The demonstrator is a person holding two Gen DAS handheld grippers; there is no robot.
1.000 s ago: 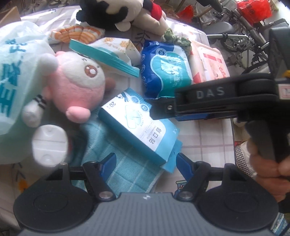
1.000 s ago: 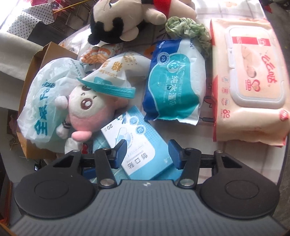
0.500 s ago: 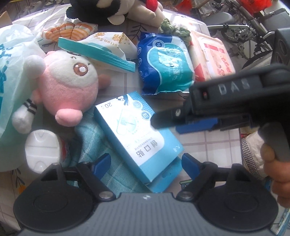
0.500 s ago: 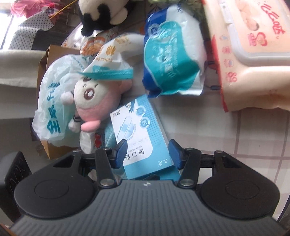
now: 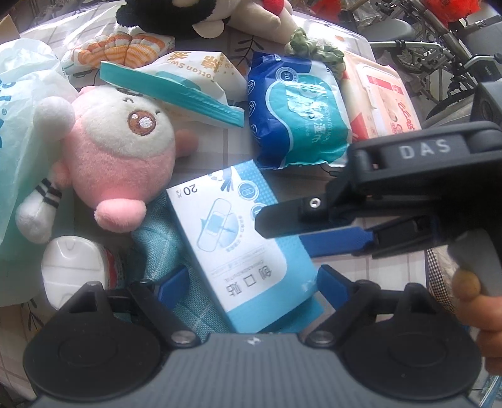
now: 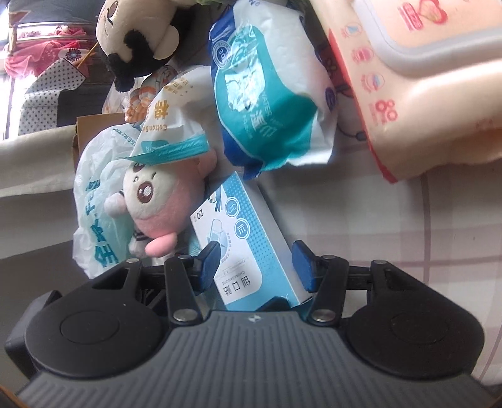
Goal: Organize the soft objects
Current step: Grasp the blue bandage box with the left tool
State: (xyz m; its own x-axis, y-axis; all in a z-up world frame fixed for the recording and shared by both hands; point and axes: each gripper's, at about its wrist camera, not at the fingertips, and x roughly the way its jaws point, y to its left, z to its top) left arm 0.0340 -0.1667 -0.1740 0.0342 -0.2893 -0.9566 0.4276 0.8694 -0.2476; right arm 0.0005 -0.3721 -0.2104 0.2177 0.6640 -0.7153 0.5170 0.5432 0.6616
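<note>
A light blue bandage box (image 5: 238,238) lies on a teal cloth (image 5: 163,251) on the tiled table. My right gripper (image 6: 255,266) is open with its fingers on either side of the box (image 6: 248,248), one above and one below, as the left wrist view shows (image 5: 282,226). My left gripper (image 5: 251,282) is open just in front of the box's near end. A pink plush toy (image 5: 119,163) lies left of the box. A blue wet-wipe pack (image 5: 295,116) lies behind it.
A cotton swab bag (image 5: 188,81), a black and cream plush (image 5: 200,15), a peach wipes pack (image 6: 408,78) and a white plastic bag (image 5: 18,131) crowd the table. A cardboard box (image 6: 94,125) stands at the left edge. A bicycle (image 5: 439,47) stands beyond.
My right gripper has dropped low and rolled sideways, sliding its fingers around the bandage box. My left gripper has moved closer to the box.
</note>
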